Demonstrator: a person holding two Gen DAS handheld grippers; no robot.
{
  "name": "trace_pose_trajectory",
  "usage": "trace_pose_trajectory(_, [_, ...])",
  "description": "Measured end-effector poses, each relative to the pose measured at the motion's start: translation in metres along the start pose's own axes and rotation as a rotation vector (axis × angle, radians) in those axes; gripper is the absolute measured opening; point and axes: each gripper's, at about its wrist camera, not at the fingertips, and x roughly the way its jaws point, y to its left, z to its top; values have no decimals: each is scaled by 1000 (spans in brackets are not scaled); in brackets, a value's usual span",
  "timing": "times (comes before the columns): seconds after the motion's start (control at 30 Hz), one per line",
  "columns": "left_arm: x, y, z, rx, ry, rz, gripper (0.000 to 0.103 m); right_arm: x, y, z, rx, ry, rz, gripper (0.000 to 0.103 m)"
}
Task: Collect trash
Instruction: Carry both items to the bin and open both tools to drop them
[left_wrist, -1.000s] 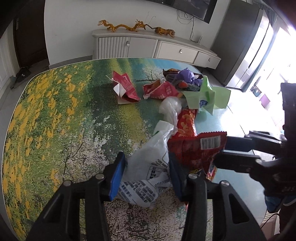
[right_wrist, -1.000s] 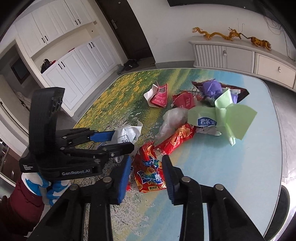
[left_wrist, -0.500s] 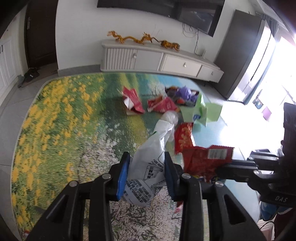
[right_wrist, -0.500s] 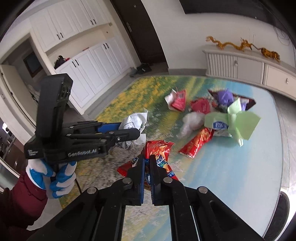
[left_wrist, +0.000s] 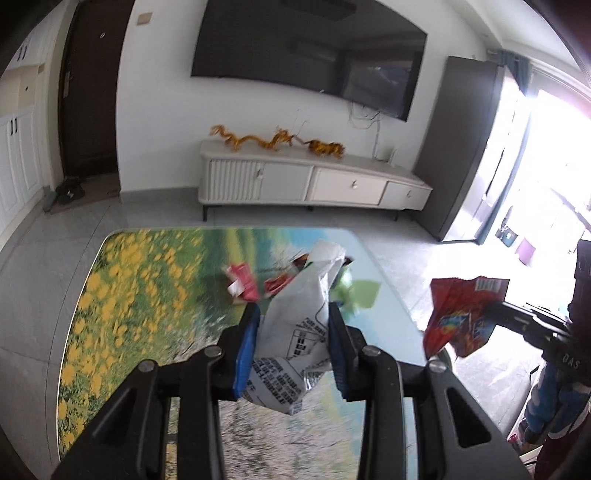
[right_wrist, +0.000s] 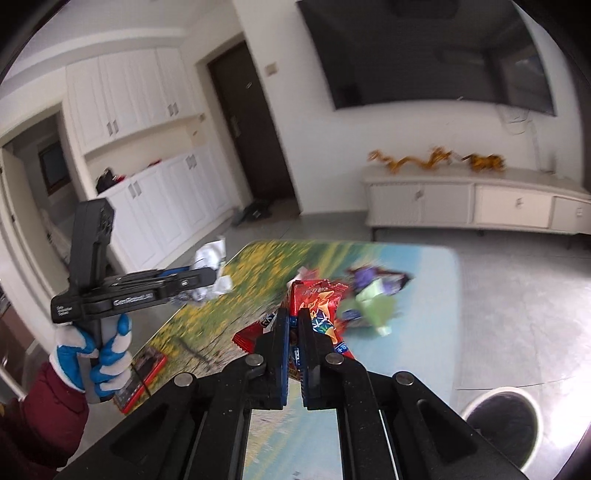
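Observation:
My left gripper (left_wrist: 291, 343) is shut on a crumpled white plastic bag with black print (left_wrist: 295, 332) and holds it above the table; that bag also shows in the right wrist view (right_wrist: 212, 273). My right gripper (right_wrist: 293, 339) is shut on a red snack bag (right_wrist: 314, 306), lifted off the table; the snack bag also shows at the right of the left wrist view (left_wrist: 461, 317). More trash lies on the flower-print table (left_wrist: 129, 295): a red-and-white wrapper (left_wrist: 242, 282), a green paper (right_wrist: 373, 308) and a purple wrapper (right_wrist: 364, 275).
A round white bin (right_wrist: 502, 421) stands on the floor at the lower right of the right wrist view. A red-edged flat object (right_wrist: 140, 376) lies near the table's near edge. A white TV cabinet (left_wrist: 314, 184) stands against the far wall.
Both grippers have closed on their items and risen away from the table: the left with the white bag, the right with the red snack bag. The views have tilted up.

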Motion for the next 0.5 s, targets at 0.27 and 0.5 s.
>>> trace_pose_trajectory(0.27, [13,-73,26,38,-5,-95,33,-79,-50,3,74,-128,-166,5])
trace_pose_trajectory(0.5, [71,-150,26,125,106,-177,33,-108,-114,-15,184,-150,-303,5])
